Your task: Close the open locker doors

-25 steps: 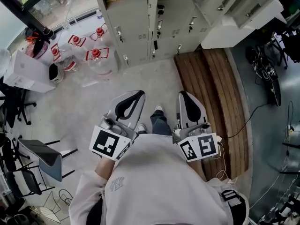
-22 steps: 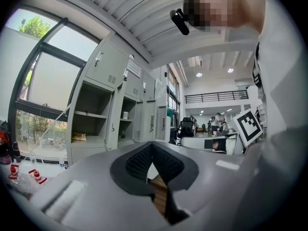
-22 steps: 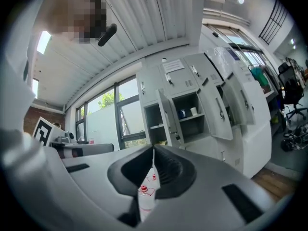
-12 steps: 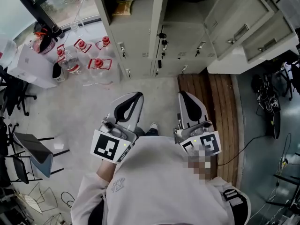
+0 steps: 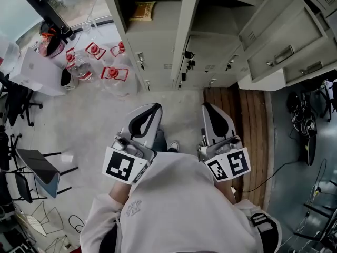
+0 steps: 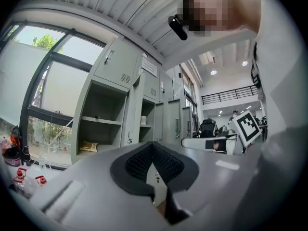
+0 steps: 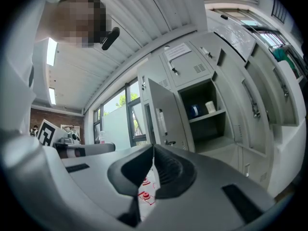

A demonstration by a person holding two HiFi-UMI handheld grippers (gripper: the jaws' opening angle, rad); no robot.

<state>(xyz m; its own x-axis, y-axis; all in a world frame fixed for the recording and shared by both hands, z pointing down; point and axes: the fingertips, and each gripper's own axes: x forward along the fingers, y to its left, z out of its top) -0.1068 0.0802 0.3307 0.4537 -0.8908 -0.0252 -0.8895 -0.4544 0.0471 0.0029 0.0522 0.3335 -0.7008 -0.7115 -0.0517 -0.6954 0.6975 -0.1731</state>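
The left hand-held gripper (image 6: 153, 147) has its two black ribbed pads pressed together at the tip, with nothing caught between them. The right hand-held gripper (image 7: 153, 149) is the same: jaws closed on each other, empty. Both are held level in front of the person's pale sweatshirt (image 5: 179, 204), side by side and apart. Their marker cubes sit nearest the body and their jaws are aimed at the grey lockers (image 5: 158, 51) across a stretch of concrete floor (image 5: 100, 120). Neither touches the lockers.

One shoe (image 5: 172, 146) shows between the two hand-held grippers. Beyond the right one lies a wooden slatted platform (image 5: 247, 125) that runs up to the locker base.

In the locker bank two compartments stand open, well ahead of the jaws. The left open compartment (image 5: 150, 28) holds a yellowish packet (image 5: 142, 10) on its shelf. The right open compartment (image 7: 211, 129) holds a white cup (image 7: 210, 106) with something blue beside it (too small to name). An open locker door (image 7: 162, 118) is swung out from the front just left of that second compartment, its handle showing in the right gripper view. The lower doors under these compartments are shut.

Left of the lockers, by the window, stand clear water bottles (image 5: 115, 74) with red caps. A white box (image 5: 29, 75) sits beside them, and office chairs (image 5: 45, 175) stand further to the person's left.
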